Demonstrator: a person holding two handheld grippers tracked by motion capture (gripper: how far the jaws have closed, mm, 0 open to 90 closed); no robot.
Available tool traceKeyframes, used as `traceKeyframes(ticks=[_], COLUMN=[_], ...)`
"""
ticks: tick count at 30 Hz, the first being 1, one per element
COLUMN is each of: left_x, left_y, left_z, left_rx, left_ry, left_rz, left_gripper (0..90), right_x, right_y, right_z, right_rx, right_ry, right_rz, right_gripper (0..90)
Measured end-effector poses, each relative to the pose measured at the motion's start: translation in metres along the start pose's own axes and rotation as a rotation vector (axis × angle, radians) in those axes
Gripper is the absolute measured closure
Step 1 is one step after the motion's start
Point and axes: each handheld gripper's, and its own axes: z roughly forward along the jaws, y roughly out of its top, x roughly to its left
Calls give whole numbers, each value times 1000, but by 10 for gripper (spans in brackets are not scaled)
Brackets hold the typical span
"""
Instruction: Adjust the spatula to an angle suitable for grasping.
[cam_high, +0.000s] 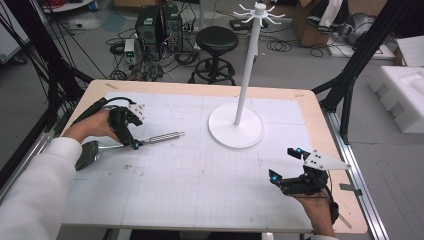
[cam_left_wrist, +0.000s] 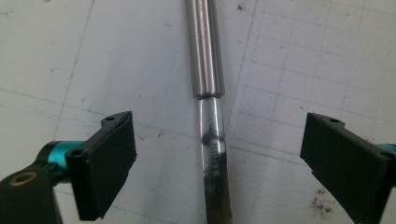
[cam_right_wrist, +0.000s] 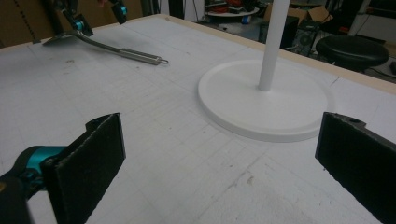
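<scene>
Your left gripper (cam_high: 131, 135) stands over the metal ladle (cam_high: 125, 144) that lies flat on the white gridded mat (cam_high: 200, 190), near the table's left edge. The ladle's bowl (cam_high: 87, 154) sits beside your left sleeve, and its handle (cam_high: 161, 137) runs out to the right, toward the white stand (cam_high: 236, 131).

In the left gripper view, the ladle's shaft (cam_left_wrist: 214, 154) runs straight up the middle between the two black jaws. The left pad (cam_left_wrist: 108, 163) and the right pad (cam_left_wrist: 343, 158) each stand well clear of the metal, with bare mat showing on either side of the shaft. So the claw is released: it straddles the ladle at the spot where the thin neck meets the thicker round grip, and nothing is gripped. The ladle rests on the mat under its own weight.

Your right gripper (cam_high: 286, 165) is near the front right corner of the table, well apart from the ladle. In the right gripper view its jaws are spread wide with only mat between them, and the stand's round base (cam_right_wrist: 266, 100) lies just ahead of it. The ladle (cam_right_wrist: 112, 49) shows far off at the upper left there, under your left gripper (cam_right_wrist: 98, 16).
</scene>
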Motion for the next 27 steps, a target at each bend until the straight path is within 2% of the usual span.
traceKeyframes(ticks=[2,5,7,9,10,15,17,19,21,23,27], left_x=[0,1,2,3,3,2,2,2,3,3,2], left_y=[0,-1,-1,-1,-1,-1,-3,-5,-6,-6,-4], left_z=[2,7,8,10,11,15,18,20,22,23,23], left_rx=[14,34,43,61,73,102,99,114,136,150,141], left_ry=[2,6,-1,5,1,-8,-15,-8,-19,-14,-13], left_rz=[1,-20,-15,-27,-27,-28,-45,-48,-63,-48,-53], left_gripper=[140,161,226,232,272,349,391,429,461,474,525], right_x=[0,0,0,0,-1,-1,-1,-1,-1,-1,-1], right_y=[0,0,0,0,0,0,0,0,0,0,0], right_z=[0,0,0,0,-1,-1,-1,-1,-1,-1,0], right_rx=[-1,-1,0,-2,-2,-3,-3,-4,-4,-3,1], right_ry=[1,2,2,3,2,1,1,3,3,2,3], right_rz=[1,0,-1,1,-1,3,2,1,1,3,4], right_gripper=[7,7,7,7,7,7,7,7,7,7,7])
